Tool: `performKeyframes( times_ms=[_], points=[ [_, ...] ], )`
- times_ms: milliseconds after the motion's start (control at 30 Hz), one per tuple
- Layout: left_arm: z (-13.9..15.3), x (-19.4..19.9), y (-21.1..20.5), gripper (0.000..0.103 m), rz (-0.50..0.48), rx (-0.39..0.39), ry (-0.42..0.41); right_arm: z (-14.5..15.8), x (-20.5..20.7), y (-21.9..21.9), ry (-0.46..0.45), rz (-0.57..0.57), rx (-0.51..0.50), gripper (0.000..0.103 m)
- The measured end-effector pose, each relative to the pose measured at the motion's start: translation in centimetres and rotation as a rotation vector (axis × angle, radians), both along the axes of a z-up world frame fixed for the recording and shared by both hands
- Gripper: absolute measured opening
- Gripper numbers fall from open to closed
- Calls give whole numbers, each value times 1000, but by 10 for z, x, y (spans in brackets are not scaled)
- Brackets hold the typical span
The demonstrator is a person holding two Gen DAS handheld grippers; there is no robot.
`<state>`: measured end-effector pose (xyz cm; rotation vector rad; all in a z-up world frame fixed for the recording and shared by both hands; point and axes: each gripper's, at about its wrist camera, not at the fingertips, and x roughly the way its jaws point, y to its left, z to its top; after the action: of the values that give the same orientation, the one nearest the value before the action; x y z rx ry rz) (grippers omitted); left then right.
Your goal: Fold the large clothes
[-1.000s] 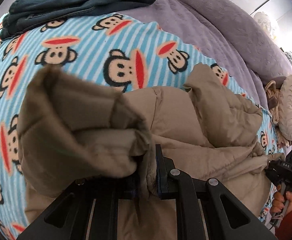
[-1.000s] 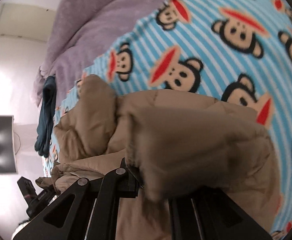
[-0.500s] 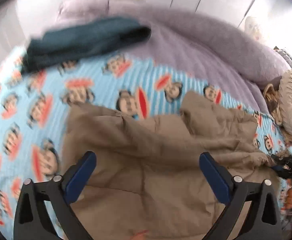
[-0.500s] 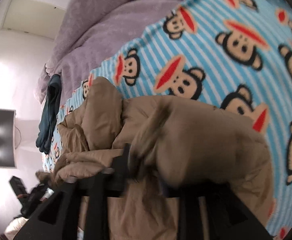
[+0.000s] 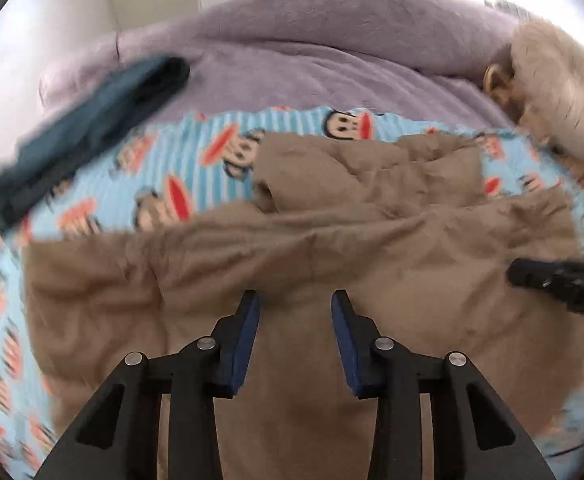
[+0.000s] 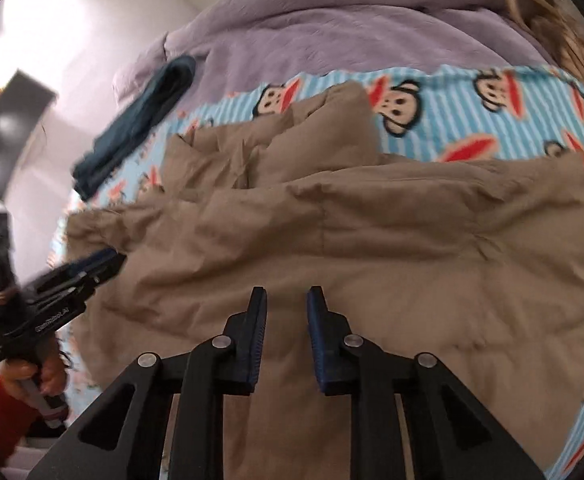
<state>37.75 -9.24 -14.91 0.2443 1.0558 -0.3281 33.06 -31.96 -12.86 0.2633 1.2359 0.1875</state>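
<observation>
Claws both empty. Left claw [image 5: 295, 300], bottom centre of the left wrist view, is spread with a moderate gap between its blue pads, nothing between them, tips hanging over the tan padded coat [image 5: 332, 264]; contact with the fabric can't be told. Right claw [image 6: 286, 296], bottom centre of the right wrist view, is parted by a narrower gap, also pinching nothing, tips over the same coat [image 6: 372, 248]. Coat lies spread across the middle of both frames on the blue striped monkey-print blanket [image 5: 195, 172], wrinkled, with a bunched sleeve or hood part toward upper centre; which part it is can't be made out. Coat's near edge is cut off behind the claw frames at the bottom. Purple bedspread [image 5: 312, 52] fills the top of the frame, with a dark teal folded garment [image 5: 91, 132] at upper left, blurred, lying partly on the blanket and partly on the purple. Fluffy cream cushion [image 5: 552, 92] at upper right, blurred and cut by the frame edge. In the left wrist view the right claw's tip [image 5: 532, 276] shows at the right edge over the coat, mostly out of frame. In the right wrist view the left claw [image 6: 99, 264] shows at lower left by the coat's edge, held by a hand [image 6: 47, 376] with a red cuff.
</observation>
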Motion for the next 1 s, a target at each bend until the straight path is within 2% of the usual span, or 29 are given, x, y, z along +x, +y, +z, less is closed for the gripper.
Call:
performKeyframes(
  times_ms=[100, 167, 233, 267, 367, 567, 700, 767, 867, 933, 1000],
  points=[
    [-11, 16, 19, 41, 58, 63, -37, -7, 8, -9, -18, 6, -88, 20],
    [-18, 29, 42, 41, 110, 64, -26, -8, 10, -35, -30, -41, -160, 20],
    [-25, 38, 61, 41, 141, 51, -19, -12, 8, -66, -31, -101, -190, 19],
    [-30, 42, 67, 41, 147, 48, -21, -16, 8, -82, -23, -130, -178, 11],
    [-44, 53, 64, 41, 141, 39, -26, -31, 10, -115, -14, -201, -97, 2],
    [-61, 66, 53, 41, 156, 25, -38, -59, 30, -126, -30, -260, -115, 1],
    [-67, 74, 55, 41, 164, -1, -24, -69, 33, -132, -43, -288, -82, 0],
    [-65, 74, 55, 41, 165, 6, -21, -71, 34, -133, -47, -295, -80, 0],
    [-46, 70, 61, 41, 183, 2, -8, -63, 36, -128, -26, -297, -118, 2],
    [-28, 60, 73, 41, 203, -19, -33, -48, 34, -123, -2, -294, -167, 7],
    [-18, 48, 90, 41, 236, -4, -71, -29, 21, -121, -20, -291, -211, 11]
  ],
)
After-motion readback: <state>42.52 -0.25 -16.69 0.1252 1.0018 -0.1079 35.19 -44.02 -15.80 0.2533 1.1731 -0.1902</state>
